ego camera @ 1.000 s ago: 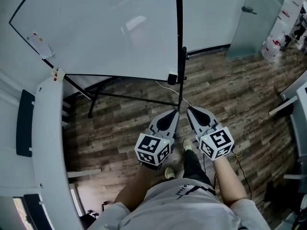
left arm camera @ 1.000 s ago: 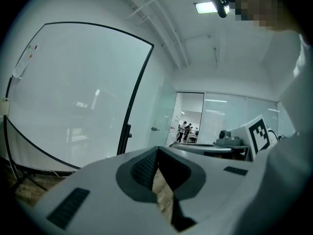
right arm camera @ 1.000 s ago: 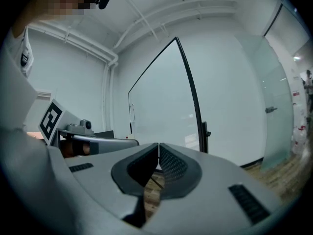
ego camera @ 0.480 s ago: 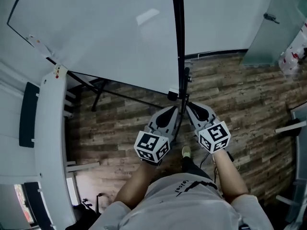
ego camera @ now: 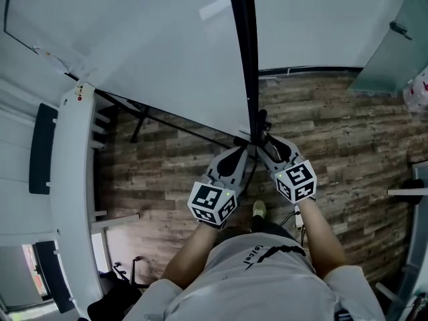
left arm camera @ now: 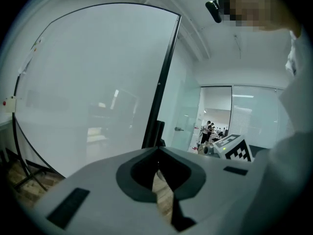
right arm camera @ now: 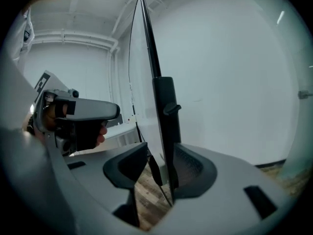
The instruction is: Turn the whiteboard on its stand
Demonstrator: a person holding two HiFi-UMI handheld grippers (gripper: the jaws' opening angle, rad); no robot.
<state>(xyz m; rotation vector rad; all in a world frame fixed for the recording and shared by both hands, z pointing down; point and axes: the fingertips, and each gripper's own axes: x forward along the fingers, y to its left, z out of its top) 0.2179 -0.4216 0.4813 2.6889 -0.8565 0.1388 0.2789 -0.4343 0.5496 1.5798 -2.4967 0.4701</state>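
Head view shows the whiteboard point(ego camera: 147, 45) filling the upper left, tilted across the picture, with its black edge rail point(ego camera: 246, 45) running down to just in front of both tools; the legs of the stand point(ego camera: 137, 122) spread beneath it on the wooden floor point(ego camera: 334, 126). The left gripper point(ego camera: 239, 151) sits just beside the rail on the board's side; in the left gripper view its tongs point(left arm camera: 157, 150) are pinched together with nothing between them. The right gripper point(ego camera: 263, 142) has just been opening; in the right gripper view its jaws stand wide with the rail point(right arm camera: 164, 106) between them, close against the right-hand one, not yet clamped. So I judge the approach done; a firm hold on the edge and the swing of the board itself seem left to do.
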